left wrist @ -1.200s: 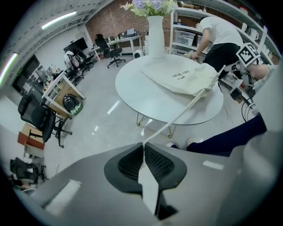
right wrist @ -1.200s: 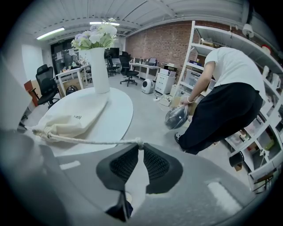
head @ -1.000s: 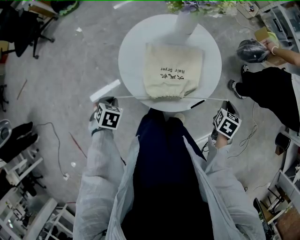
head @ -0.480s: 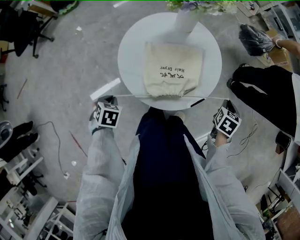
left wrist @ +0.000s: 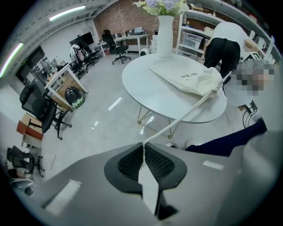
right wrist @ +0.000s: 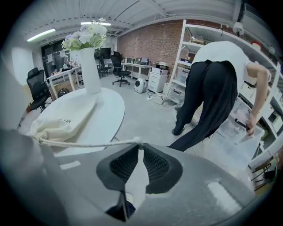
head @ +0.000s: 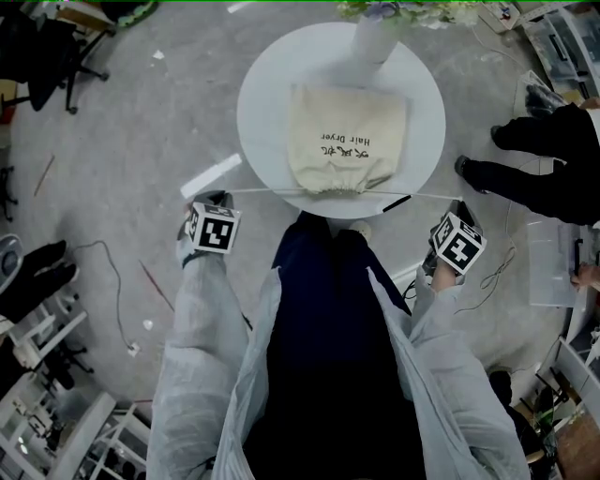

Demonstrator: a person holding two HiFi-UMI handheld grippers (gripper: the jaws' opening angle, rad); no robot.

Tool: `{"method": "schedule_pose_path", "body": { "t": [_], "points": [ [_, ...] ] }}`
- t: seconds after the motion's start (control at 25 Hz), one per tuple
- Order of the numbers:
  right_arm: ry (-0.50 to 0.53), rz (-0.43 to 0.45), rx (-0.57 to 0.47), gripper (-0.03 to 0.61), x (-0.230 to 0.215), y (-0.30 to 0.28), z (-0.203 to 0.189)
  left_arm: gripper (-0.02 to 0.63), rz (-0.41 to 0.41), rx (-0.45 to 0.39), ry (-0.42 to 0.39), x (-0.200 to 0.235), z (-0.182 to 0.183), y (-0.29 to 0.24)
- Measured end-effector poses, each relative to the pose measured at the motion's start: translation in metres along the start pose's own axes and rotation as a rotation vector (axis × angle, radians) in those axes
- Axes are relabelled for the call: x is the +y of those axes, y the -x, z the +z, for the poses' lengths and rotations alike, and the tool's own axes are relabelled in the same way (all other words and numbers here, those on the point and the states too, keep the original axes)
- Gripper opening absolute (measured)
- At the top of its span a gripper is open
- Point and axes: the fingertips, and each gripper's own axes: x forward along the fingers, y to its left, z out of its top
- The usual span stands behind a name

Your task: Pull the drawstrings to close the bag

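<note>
In front of the person, surface: round, white; carries a bag and a vase.
Bag: cream cloth, printed "Hair Dryer", lying flat mid-surface; mouth gathered at the near edge; contents hidden.
Vase: white, upright at the far edge, just beyond the bag; holds pale flowers.
Left hand-held gripper: off the surface's near left edge; jaws closed tight on the left drawstring.
Right hand-held gripper: off the near right edge; jaws pinched on the right drawstring beside its knot.
Left drawstring: white cord, taut from bag mouth to jaws.
Right drawstring: white cord, likewise taut.
</note>
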Motion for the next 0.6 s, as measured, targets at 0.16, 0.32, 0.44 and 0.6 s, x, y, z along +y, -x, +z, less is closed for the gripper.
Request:
{"method": "schedule_pose_path", "body": {
  "t": [0.16,0.32,0.44,0.6],
  "points": [
    [-0.017,-0.001,0.001,0.044,-0.0029,-0.0024,0.0003,0.035,-0.008,-0.008,0.001,0.0025,0.0009,-0.0014],
    [-0.010,0.002,0.001,0.044,-0.0022,-0.0022,-0.0011,0.035,-0.001,-0.017,-0.005,0.0037,0.0004,-0.0018],
    [0.009,0.001,0.002,0.043,0.0009,-0.0038,-0.0010,0.035,0.006,-0.011,0.015,0.0044,0.0009,-0.0045],
    [0.037,0.006,-0.013,0.043,0.0048,-0.0038,0.0040,0.034,0.009,-0.010,0.020,0.0026,0.0064,-0.0030]
  ]
}}
